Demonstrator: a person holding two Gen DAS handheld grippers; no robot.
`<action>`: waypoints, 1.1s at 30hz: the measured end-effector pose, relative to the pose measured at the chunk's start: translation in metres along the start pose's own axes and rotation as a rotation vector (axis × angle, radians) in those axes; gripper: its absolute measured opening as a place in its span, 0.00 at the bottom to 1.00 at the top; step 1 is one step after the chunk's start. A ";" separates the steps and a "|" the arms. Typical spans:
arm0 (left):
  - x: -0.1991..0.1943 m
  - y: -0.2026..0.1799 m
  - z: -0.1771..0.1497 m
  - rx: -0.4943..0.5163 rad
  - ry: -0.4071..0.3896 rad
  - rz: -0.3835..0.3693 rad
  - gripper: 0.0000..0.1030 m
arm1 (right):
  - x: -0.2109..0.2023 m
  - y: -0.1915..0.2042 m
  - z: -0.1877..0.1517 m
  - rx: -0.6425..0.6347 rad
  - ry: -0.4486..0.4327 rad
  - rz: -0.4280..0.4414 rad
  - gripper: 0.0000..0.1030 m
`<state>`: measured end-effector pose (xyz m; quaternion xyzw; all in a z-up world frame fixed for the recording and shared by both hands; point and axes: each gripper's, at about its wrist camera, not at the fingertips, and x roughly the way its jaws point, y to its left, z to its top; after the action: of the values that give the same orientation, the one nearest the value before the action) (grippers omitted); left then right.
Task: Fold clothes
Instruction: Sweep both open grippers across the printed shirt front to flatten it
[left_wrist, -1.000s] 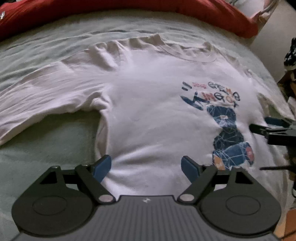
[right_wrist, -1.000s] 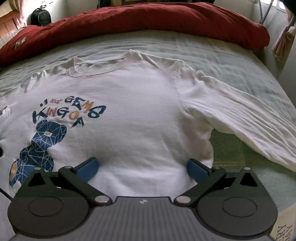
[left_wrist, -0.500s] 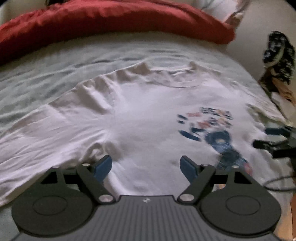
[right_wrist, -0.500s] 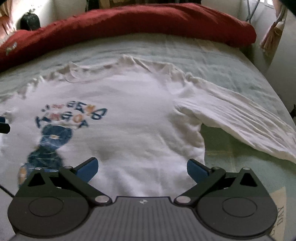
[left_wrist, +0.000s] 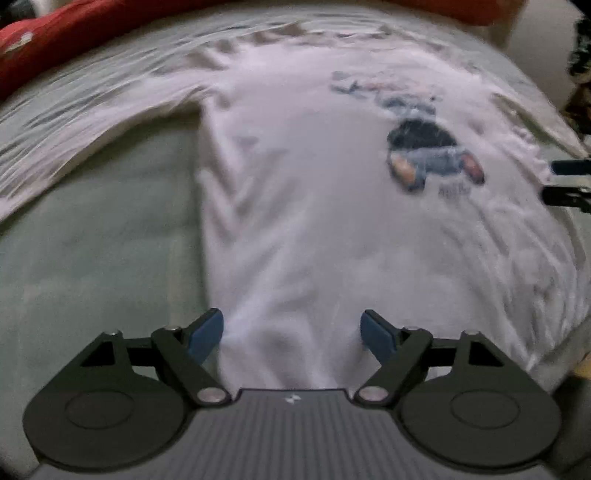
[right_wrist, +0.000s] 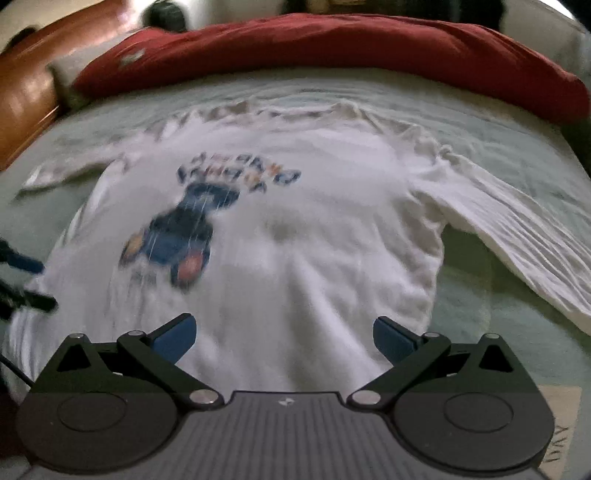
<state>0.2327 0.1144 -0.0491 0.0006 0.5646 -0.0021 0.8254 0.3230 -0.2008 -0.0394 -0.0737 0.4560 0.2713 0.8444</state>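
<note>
- The left hand-held gripper (left_wrist: 291, 334) has its jaws wide; the shirt (left_wrist: 314, 221) hem runs between and under the blue pads, but I cannot tell whether they touch it.
- The right hand-held gripper (right_wrist: 284, 336) is likewise wide over the hem, clamping nothing.
- From both, the shirt stretches toward 12 o'clock, collar far, its long axis running away across the bed (right_wrist: 498, 147).
- One sleeve (left_wrist: 92, 129) lies at the left's 10 o'clock; the other sleeve (right_wrist: 517, 236) lies at the right's 2 o'clock.
</note>
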 end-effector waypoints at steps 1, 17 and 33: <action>-0.003 -0.004 0.000 0.012 -0.020 -0.007 0.79 | -0.005 -0.002 -0.005 -0.020 -0.010 0.004 1.00; 0.016 0.004 -0.013 0.235 -0.043 -0.222 0.84 | 0.026 0.029 -0.045 -0.060 -0.057 -0.094 1.00; 0.021 0.004 -0.019 0.216 -0.145 -0.244 0.87 | 0.026 0.036 -0.050 -0.023 -0.092 -0.142 1.00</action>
<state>0.2224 0.1183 -0.0751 0.0204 0.4959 -0.1628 0.8527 0.2788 -0.1785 -0.0844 -0.1031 0.4071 0.2189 0.8808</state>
